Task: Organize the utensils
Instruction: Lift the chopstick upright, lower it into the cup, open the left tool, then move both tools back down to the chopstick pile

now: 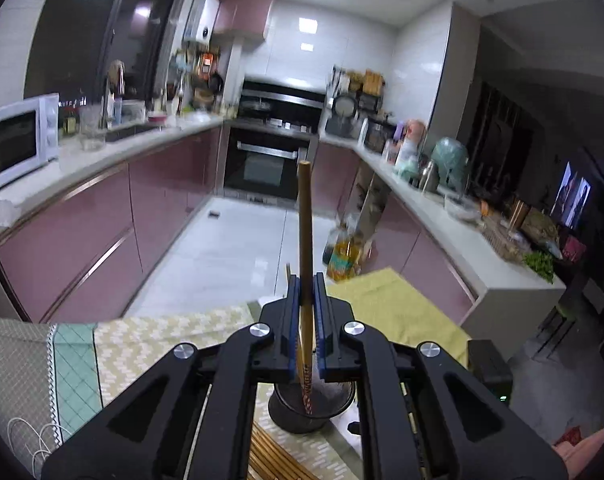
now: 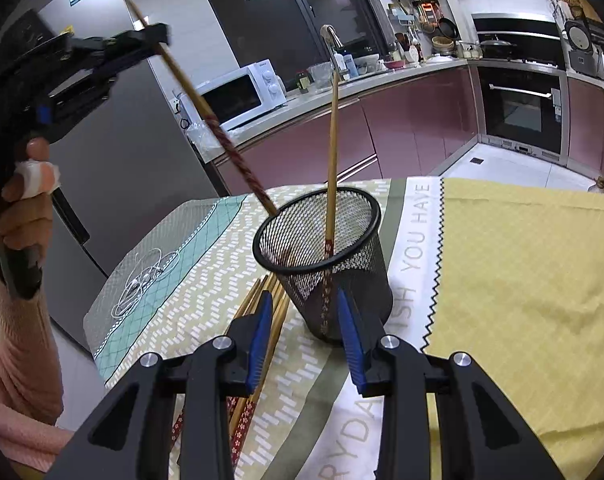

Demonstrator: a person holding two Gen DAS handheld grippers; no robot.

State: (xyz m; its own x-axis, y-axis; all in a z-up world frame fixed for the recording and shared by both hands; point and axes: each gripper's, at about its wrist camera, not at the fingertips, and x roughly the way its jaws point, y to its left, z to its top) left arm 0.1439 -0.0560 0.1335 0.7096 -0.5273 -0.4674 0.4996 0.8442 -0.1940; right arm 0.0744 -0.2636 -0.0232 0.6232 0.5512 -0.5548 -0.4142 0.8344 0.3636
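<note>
A black mesh cup (image 2: 366, 288) stands on the patterned tablecloth (image 2: 206, 280), and one bamboo chopstick (image 2: 333, 140) leans upright inside it. My left gripper (image 2: 158, 36) is raised at the upper left, shut on a second chopstick (image 2: 206, 112) that slants down with its patterned tip at the cup's far left rim. In the left wrist view this chopstick (image 1: 305, 220) sticks up between the shut fingers of that gripper (image 1: 307, 280), with the cup (image 1: 286, 416) below. My right gripper (image 2: 304, 294) stands open just before the cup's base, holding nothing. Several loose chopsticks (image 2: 278, 320) lie under its left finger.
A white earphone cable (image 2: 142, 280) lies coiled near the table's left edge. A yellow cloth (image 2: 522, 280) covers the right side. A grey fridge (image 2: 122, 160) stands behind the table. A hand (image 2: 22, 200) in a pink sleeve holds the left gripper's handle.
</note>
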